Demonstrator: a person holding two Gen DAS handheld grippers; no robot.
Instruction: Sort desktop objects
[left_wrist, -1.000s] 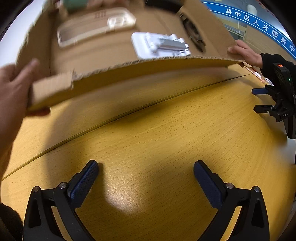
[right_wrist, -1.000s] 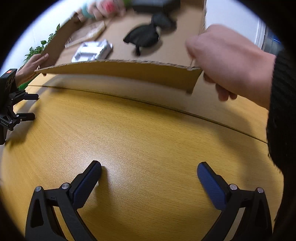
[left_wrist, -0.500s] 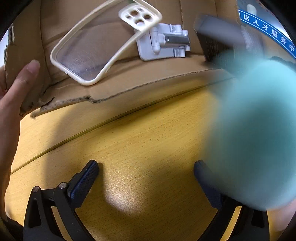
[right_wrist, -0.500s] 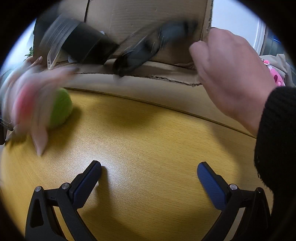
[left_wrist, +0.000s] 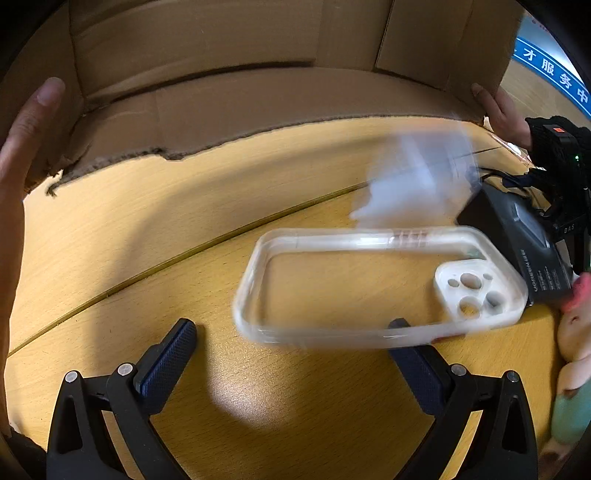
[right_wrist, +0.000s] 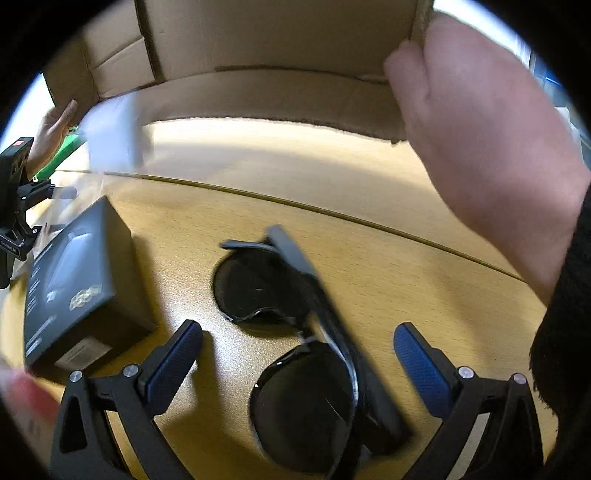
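Rough torn cardboard box (left_wrist: 258, 107); clear glossy plastic phone case (left_wrist: 376, 288); smooth wood-grain tabletop (left_wrist: 147, 229)

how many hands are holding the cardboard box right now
2. One hand grips the cardboard box at the left wrist view's left edge; the other hand holds its far right corner. No others show.

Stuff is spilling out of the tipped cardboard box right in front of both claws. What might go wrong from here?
1. The clear phone case is blurred, mid-tumble in front of the open left claw; it may bounce or slide off toward the table's edge.
2. The sunglasses lie between the open right claw's fingers; closing now could squeeze a lens.
3. The hands tipping the cardboard box are close, so reaching in risks contact.
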